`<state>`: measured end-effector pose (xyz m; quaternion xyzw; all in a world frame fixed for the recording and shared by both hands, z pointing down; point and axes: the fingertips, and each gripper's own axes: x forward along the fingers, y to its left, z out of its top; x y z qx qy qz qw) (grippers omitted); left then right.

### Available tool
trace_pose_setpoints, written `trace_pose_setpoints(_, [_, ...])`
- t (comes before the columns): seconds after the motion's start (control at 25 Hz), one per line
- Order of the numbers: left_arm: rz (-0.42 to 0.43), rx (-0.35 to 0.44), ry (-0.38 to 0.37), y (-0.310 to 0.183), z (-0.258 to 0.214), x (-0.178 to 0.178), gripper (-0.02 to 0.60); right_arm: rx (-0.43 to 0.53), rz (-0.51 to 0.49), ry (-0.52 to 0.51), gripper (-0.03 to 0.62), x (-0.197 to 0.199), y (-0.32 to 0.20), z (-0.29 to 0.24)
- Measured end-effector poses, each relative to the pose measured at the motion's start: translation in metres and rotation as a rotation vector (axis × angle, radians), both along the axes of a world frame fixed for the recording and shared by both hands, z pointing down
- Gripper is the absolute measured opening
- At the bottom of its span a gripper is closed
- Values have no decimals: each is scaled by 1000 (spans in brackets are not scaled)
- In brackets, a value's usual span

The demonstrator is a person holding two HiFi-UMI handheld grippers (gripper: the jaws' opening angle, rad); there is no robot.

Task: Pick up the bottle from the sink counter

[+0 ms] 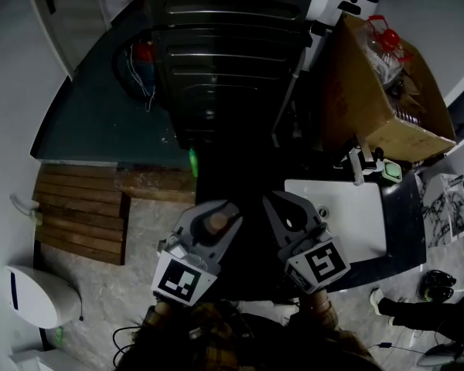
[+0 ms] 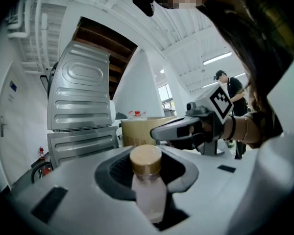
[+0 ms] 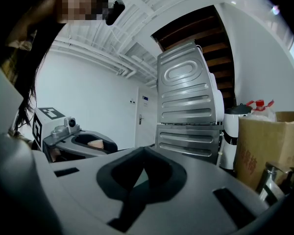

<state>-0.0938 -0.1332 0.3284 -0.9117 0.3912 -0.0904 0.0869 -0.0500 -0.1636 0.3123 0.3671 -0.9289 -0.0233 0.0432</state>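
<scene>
A small pale bottle [image 2: 148, 195] with a tan cap [image 2: 146, 159] stands upright between the jaws of my left gripper [image 1: 216, 216], which is shut on its body. In the head view only the cap [image 1: 216, 223] shows, held over the dark floor left of the sink counter [image 1: 406, 234]. My right gripper [image 1: 288, 209] hovers beside it at the same height, its jaws together with nothing between them. In the right gripper view the left gripper [image 3: 81, 140] and the cap [image 3: 94, 144] appear at the left.
A white sink basin [image 1: 348, 215] with a faucet [image 1: 357, 165] lies right of the grippers. Behind it stands a cardboard box [image 1: 379, 91] full of items. A tall ribbed metal appliance [image 1: 224, 52] is straight ahead. Wooden slats [image 1: 81, 211] cover the floor at left.
</scene>
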Motion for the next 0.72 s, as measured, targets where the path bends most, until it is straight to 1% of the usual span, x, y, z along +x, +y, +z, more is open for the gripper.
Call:
trace_pose_setpoints(0.24, [-8,-8,9,-3,4,-4,118,-15,9,-1,17,-1,-1,4])
trace_pose_setpoints(0.72, [-2,-20,17,-5,6,-7,118,-25,-5,10,17,-6,-3,7])
